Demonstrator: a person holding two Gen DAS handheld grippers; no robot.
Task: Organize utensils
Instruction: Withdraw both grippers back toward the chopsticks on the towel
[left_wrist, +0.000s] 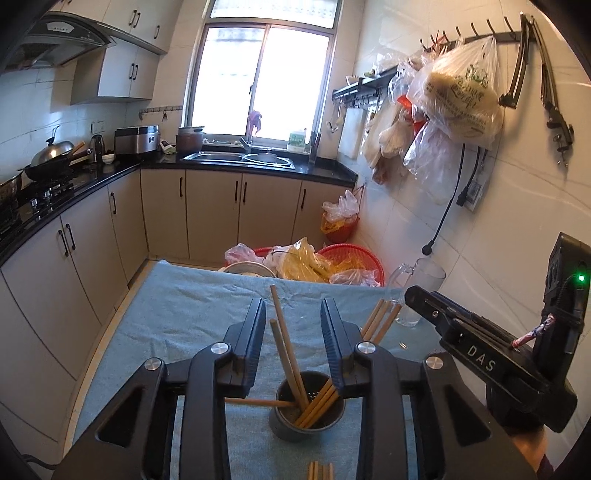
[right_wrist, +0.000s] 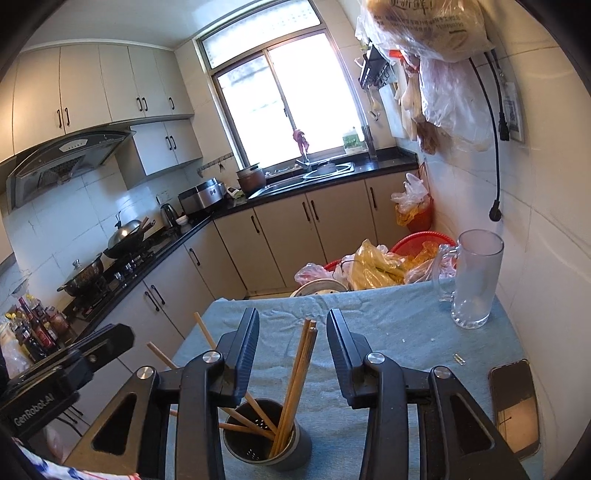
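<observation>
So both grippers hang over the grey holder (right_wrist: 264, 441), jaws apart, gripping nothing; chopsticks (right_wrist: 295, 384) stand loose inside it, glass mug (right_wrist: 474, 280) well behind.

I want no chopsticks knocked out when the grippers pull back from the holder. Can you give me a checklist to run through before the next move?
1. Left gripper released: ok, jaws apart, the two chopsticks between them lean free in the holder.
2. Right gripper released: ok, jaws apart, the chopstick bundle stands between them untouched.
3. Chopstick holder upright on the blue cloth: ok.
4. All chopsticks stowed: not ok, several chopstick ends show at the near edge of the left view, outside the holder.
5. Glass mug out of the way: ok, far right of the cloth.
6. Phone safe from the right gripper's path: cannot tell.
</observation>
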